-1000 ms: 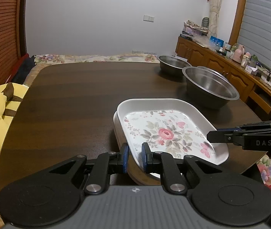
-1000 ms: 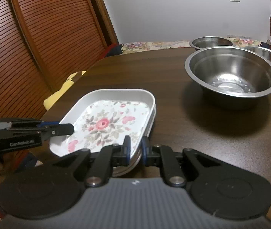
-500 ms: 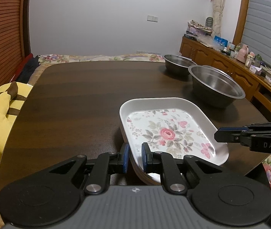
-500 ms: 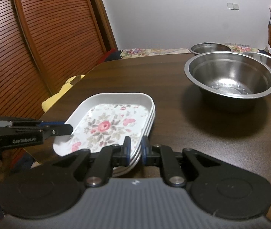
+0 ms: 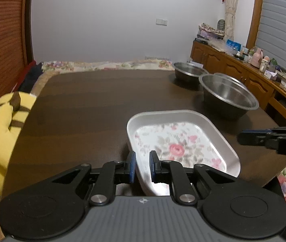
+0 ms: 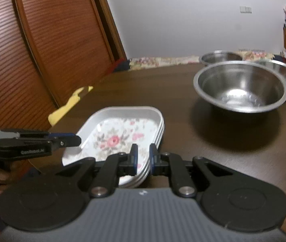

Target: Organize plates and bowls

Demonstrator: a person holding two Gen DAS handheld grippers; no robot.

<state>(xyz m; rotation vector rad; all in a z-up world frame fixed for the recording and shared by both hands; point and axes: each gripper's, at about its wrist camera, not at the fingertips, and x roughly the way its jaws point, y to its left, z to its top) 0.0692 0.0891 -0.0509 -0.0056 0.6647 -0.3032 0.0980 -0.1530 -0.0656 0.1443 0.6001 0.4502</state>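
A stack of white floral plates (image 5: 179,139) (image 6: 118,135) is held above the near corner of the dark wooden table (image 5: 94,100). My left gripper (image 5: 142,166) is shut on the stack's near rim. My right gripper (image 6: 143,159) is shut on the stack's opposite rim, where three stacked edges show. Each gripper appears in the other's view, the right one (image 5: 272,139) and the left one (image 6: 34,143). A large steel bowl (image 5: 228,98) (image 6: 241,86) stands on the table beyond the plates. Two smaller steel bowls (image 5: 189,73) (image 6: 278,70) stand behind it.
A yellow plush toy (image 5: 0,133) lies off the table's left edge. A wooden sideboard (image 5: 243,70) with clutter runs along the right wall. A slatted wooden door (image 6: 52,46) stands to the left. Floral fabric (image 5: 106,65) lies past the table's far edge.
Both grippers have risen and drawn back with the plate stack between them, lifting it higher off the table. The bowls have not moved.
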